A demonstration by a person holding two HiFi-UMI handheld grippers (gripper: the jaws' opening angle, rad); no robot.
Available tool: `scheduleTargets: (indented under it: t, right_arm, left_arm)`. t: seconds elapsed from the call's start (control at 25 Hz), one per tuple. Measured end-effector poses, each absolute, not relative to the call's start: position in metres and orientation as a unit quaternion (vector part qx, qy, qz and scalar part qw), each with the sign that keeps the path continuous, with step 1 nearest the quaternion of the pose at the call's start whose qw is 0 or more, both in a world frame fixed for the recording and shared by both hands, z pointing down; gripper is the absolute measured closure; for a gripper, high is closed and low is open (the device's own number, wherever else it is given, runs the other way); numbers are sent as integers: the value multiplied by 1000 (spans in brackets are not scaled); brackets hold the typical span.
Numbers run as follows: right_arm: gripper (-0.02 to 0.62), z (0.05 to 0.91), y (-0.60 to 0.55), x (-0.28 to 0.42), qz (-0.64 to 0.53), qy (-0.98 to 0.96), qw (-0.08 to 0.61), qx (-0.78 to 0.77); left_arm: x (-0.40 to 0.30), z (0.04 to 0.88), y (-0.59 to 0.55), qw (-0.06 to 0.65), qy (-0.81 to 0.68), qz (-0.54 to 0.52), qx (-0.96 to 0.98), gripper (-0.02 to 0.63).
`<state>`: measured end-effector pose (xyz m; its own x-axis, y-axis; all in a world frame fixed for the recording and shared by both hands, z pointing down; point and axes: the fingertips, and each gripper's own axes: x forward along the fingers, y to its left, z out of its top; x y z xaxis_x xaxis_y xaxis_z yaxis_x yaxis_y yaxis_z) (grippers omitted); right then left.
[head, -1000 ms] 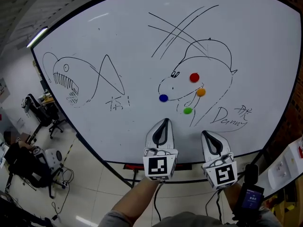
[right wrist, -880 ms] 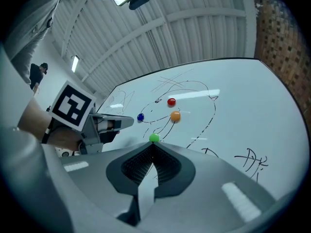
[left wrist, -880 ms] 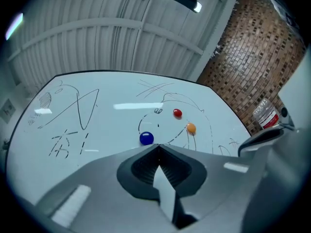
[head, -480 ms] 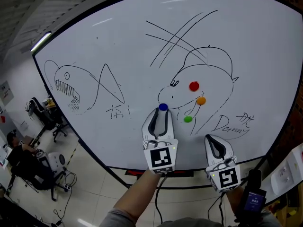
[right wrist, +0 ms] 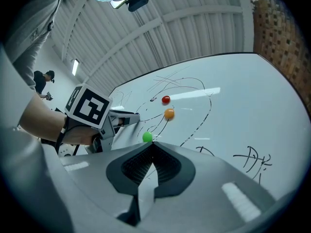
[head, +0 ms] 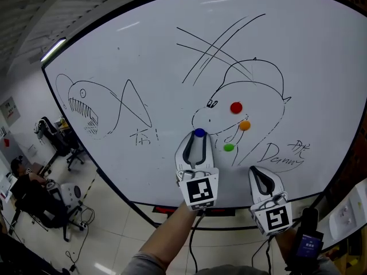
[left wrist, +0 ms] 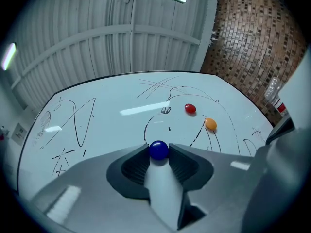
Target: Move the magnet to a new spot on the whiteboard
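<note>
Left fingers (left wrist: 132, 168) just opened wide, blue magnet (left wrist: 158, 150) between their tips on whiteboard (left wrist: 107, 130); right fingers (right wrist: 170, 168) together

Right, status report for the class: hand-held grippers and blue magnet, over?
Left hand-held gripper jaws just opened, blue magnet between its tips, on whiteboard. Right hand-held gripper shut, empty. Nothing in the way.

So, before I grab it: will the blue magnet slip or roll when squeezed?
Likely slippery: the blue magnet looks glossy and rounded, so it may squirt from the left gripper, whose jaws have just been opening with it between them. It clings to the upright whiteboard, so expect some pull, not rolling.
</note>
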<state>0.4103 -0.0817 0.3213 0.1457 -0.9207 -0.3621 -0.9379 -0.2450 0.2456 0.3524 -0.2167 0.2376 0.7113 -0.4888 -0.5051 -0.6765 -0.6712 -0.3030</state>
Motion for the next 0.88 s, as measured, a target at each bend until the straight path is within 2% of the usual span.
scheduleTargets:
  t: [0.56, 0.88]
  right_arm:
    - [588, 333, -86, 419, 218, 641, 21, -735]
    - [588, 325, -124, 394, 226, 643, 24, -731]
  left_arm:
    - [349, 243, -222, 217, 334, 180, -899, 480]
    - [326, 247, -244, 205, 320, 185, -906, 480]
